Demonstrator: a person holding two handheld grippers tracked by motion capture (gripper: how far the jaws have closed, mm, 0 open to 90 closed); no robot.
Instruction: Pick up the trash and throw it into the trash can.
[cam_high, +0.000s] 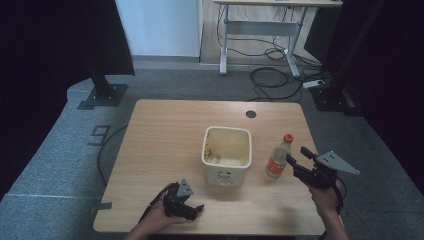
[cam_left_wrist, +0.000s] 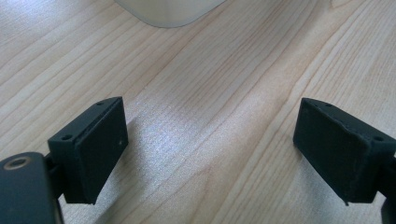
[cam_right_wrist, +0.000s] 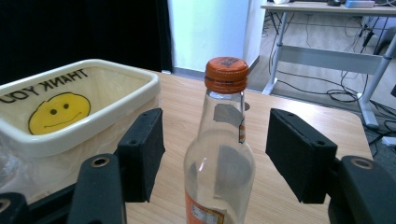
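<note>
Two grippers are seen. Right gripper (cam_right_wrist: 215, 154): jaws apart, flanking the upright orange-capped bottle (cam_right_wrist: 219, 154) without contact. Left gripper (cam_left_wrist: 210, 149): jaws apart over bare table (cam_left_wrist: 210, 84), nothing held. Bottle is placed just beside the cream tub (cam_high: 226, 152). Judged: grasp not yet made; everything remains. Tub is printed "THANK YOU" with smiley; bottle label unreadable.

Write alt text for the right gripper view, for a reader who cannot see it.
A clear glass bottle with an orange cap stands upright between the open black jaws of the right gripper, which do not touch it. At left on the wooden table sits a cream tub with a yellow smiley face inside.
</note>
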